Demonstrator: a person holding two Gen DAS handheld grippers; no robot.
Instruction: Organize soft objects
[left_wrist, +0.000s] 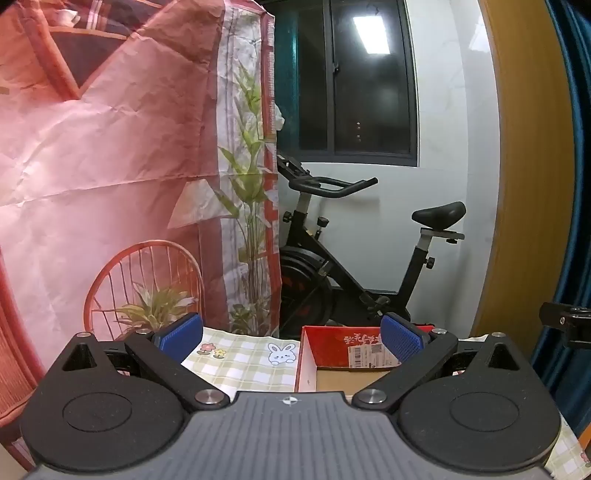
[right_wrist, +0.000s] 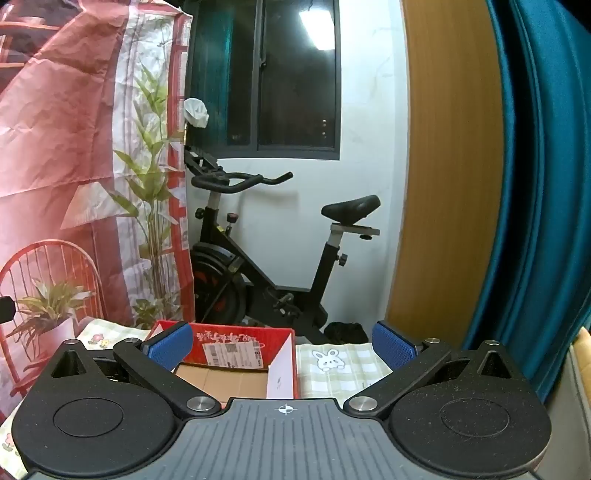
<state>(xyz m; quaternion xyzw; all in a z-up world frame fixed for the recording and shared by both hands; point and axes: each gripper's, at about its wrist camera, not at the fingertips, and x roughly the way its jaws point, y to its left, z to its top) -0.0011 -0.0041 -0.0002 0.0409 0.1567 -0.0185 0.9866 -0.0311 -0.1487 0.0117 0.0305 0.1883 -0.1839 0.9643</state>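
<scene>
An open red cardboard box (left_wrist: 334, 341) with a brown floor stands on a green checked tablecloth (left_wrist: 243, 360). It also shows in the right wrist view (right_wrist: 236, 341), where it looks empty. My left gripper (left_wrist: 291, 338) is open and empty, held above the table's near side, with the box behind its right finger. My right gripper (right_wrist: 282, 345) is open and empty, with the box behind its left finger. No soft object shows in either view.
A black exercise bike (left_wrist: 332, 266) stands behind the table by a white wall and dark window. A pink printed backdrop (left_wrist: 110, 166) hangs at the left. A wooden panel (right_wrist: 447, 166) and blue curtain (right_wrist: 546, 184) stand at the right.
</scene>
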